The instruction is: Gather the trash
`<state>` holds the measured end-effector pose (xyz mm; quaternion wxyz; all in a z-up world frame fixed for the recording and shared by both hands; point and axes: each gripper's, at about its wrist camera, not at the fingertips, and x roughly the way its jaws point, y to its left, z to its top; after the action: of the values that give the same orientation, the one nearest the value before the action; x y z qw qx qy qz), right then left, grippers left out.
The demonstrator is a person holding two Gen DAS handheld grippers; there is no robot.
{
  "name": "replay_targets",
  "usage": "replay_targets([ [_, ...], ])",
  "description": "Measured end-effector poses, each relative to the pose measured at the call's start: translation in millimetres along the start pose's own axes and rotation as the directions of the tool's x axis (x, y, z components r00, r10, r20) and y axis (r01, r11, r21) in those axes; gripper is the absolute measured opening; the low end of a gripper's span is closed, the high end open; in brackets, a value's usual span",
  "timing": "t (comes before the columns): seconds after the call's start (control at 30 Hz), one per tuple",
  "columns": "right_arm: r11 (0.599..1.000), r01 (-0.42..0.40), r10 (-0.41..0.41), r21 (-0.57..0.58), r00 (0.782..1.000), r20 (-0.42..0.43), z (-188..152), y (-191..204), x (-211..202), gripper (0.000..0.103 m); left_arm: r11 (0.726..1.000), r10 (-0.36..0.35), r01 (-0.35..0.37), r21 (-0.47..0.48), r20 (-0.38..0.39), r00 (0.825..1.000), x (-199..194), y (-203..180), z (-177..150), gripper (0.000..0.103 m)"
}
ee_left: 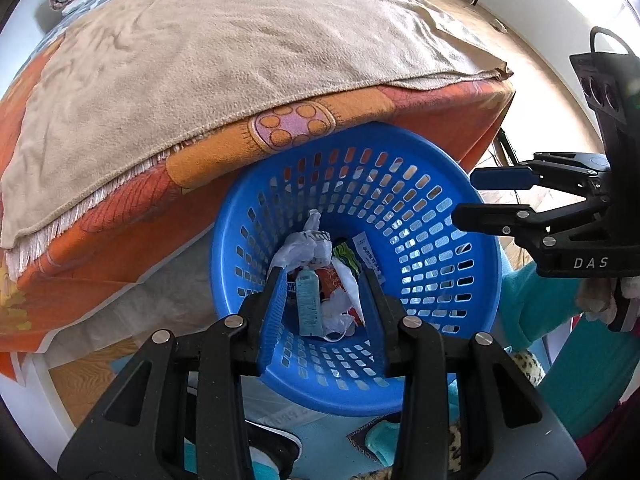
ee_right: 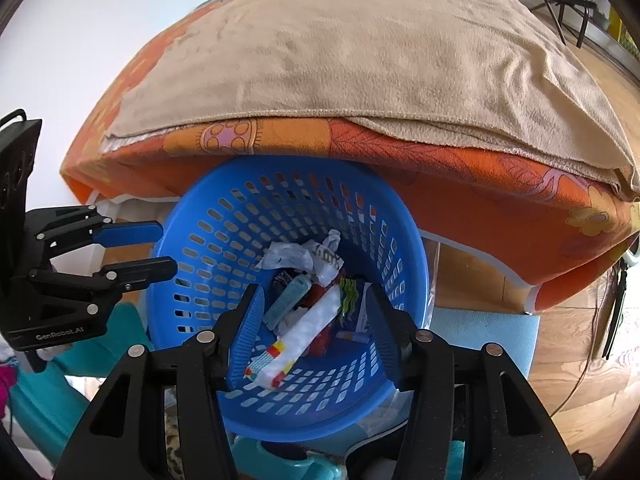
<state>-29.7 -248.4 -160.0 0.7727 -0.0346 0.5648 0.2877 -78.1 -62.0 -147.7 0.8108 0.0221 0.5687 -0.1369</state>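
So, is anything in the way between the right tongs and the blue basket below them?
No, nothing visible. The right tongs hang over the basket's open mouth with their jaws opening, and a white wrapper lies between them, unpressed, above the other trash. The bed stands behind the basket.

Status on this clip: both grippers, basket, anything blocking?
Left gripper open, empty. Right gripper jaws opening, nothing pinched. Trash lies in blue basket. Nothing blocking.
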Motion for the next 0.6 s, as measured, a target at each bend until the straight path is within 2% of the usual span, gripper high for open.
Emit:
replay_targets([
  [0.2,1.000,0.018,-0.018,-0.003,0.999,0.037,4.7,0.1,-10.6,0.052,0.999,0.014,-0.013,-0.030,0.035,0.999,-14.2,9.4,10.1,0.038],
  [0.4,1.000,0.031,-0.031,0.007,0.992,0.121,21.2,-0.5,-32.5,0.052,0.995,0.045,-0.035,-0.096,0.106,0.993,-41.2,27.6,26.1,0.039],
  [0.5,1.000,0.025,-0.026,0.009,0.988,0.152,32.2,-2.2,-42.0,0.052,0.990,0.073,-0.052,-0.131,0.157,0.985,-56.1,37.6,36.6,0.059],
  [0.6,1.000,0.025,-0.026,0.008,0.985,0.171,44.7,-2.6,-45.7,0.054,0.985,0.093,-0.062,-0.164,0.184,0.979,-63.1,46.8,46.8,0.062],
])
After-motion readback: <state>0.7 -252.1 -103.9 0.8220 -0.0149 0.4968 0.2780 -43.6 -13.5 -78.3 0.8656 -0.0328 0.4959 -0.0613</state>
